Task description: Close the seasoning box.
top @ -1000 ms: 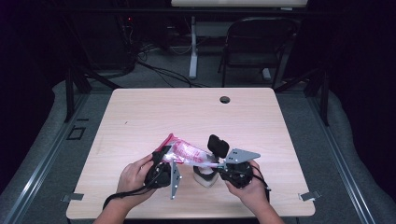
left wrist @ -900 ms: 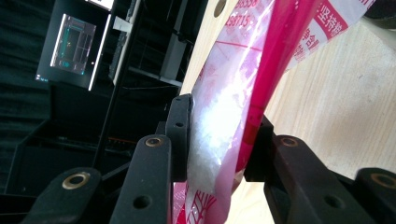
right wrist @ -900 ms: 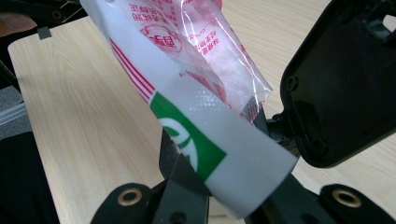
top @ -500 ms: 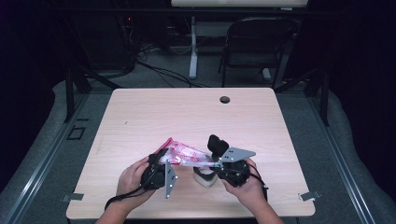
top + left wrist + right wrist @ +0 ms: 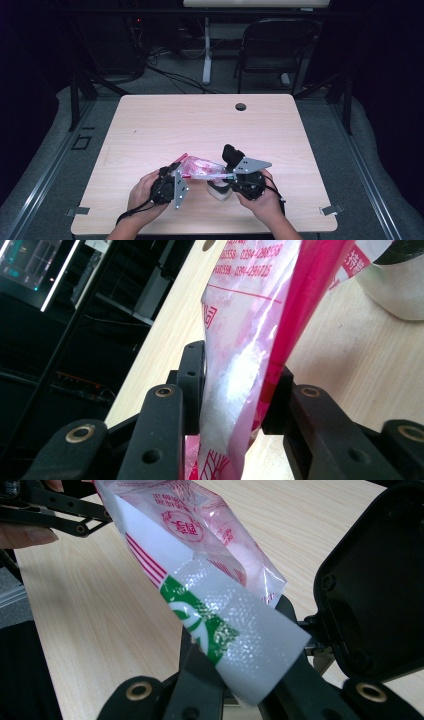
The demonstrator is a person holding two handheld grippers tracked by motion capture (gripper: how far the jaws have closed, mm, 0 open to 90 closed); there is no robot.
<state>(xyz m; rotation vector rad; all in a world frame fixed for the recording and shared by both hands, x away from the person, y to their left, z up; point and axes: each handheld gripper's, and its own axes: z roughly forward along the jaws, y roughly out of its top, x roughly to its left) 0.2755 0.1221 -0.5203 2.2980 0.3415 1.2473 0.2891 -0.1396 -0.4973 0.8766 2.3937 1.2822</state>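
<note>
Rolled since a second ago so its grey plate now faces the table edge, the left gripper (image 5: 176, 172) clamps one end of a crinkly, translucent pink-printed plastic bag (image 5: 200, 168) of white granules, stretched just above the pale wooden table (image 5: 150, 125), while the right gripper (image 5: 227, 176) pinches its flat, embossed sealed end.

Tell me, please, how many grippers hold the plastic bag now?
2. The left gripper clamps one end of the bag, at the left in the high view. The right gripper pinches the sealed end, above a white container.
</note>
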